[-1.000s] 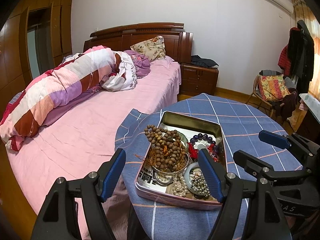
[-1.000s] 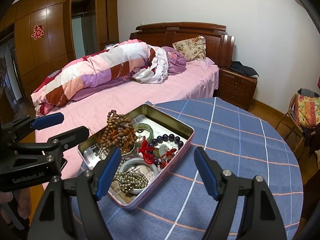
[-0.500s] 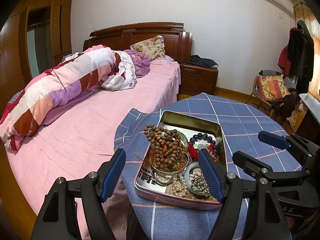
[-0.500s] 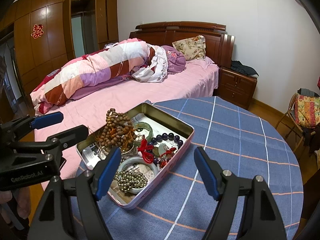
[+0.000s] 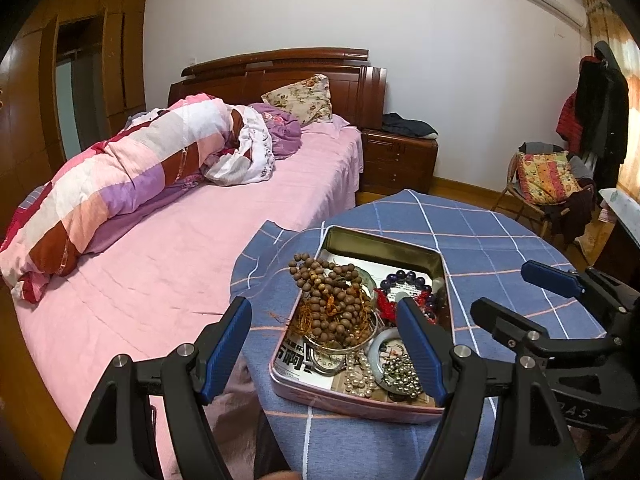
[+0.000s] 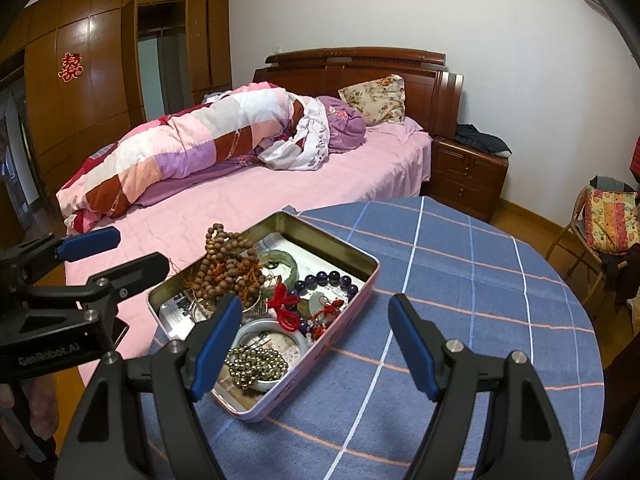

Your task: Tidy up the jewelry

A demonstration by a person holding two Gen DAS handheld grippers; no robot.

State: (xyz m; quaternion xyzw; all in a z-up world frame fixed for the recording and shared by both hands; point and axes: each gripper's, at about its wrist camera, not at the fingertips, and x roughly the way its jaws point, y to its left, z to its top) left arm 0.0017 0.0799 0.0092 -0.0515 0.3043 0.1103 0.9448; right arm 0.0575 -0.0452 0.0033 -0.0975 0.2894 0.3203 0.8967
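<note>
I see jewelry tin (image 6: pixel 362 296) on blue checked tablecloth (image 6: pixel 480 280), near bed-side edge; wooden beads (image 5: pixel 332 296) heaped inside. My left gripper (image 5: pixel 326 342) spread, empty, near tin. Right gripper (image 6: pixel 316 344) spread, empty, beside it.

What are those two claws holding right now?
Nothing. The left claw and right claw both gape open above the jewelry tin, touching none of it.

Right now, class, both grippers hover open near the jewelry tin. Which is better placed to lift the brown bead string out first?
Probably the left gripper: the brown bead string lies between its open fingers, while the right gripper frames mostly tablecloth.
</note>
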